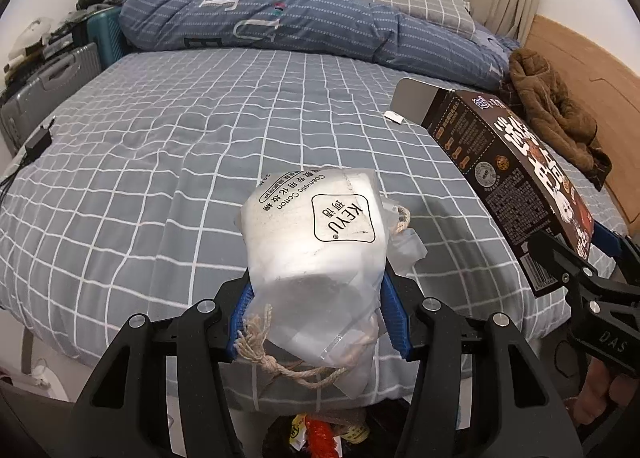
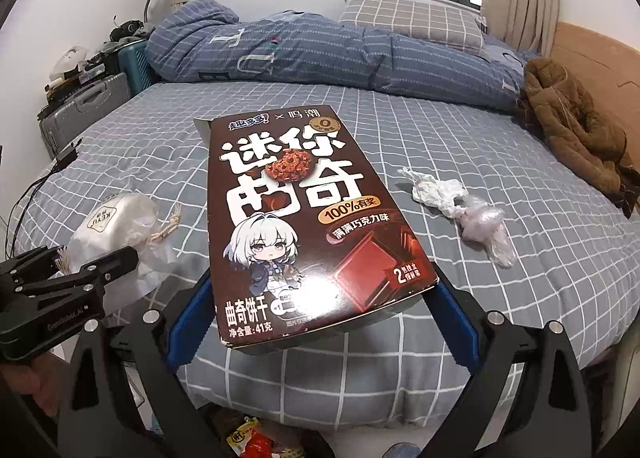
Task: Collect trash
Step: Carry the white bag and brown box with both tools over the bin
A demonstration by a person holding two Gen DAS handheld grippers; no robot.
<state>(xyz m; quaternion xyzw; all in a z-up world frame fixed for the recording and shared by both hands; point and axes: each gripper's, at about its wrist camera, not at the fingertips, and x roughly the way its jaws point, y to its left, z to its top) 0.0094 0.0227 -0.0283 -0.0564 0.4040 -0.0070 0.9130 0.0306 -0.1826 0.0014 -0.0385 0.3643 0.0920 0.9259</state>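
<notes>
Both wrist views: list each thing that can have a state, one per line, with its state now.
Left tool: shut on the cotton pad bag, held above the bed edge.
Cotton pad bag: gripped, drawstring dangling.
Right tool: shut on the cookie box.
Cookie box: held, far end flap open.
Crumpled plastic wrap: loose on the bed, not collected.

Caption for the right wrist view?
Right gripper holds a cookie box above the bed.
</notes>
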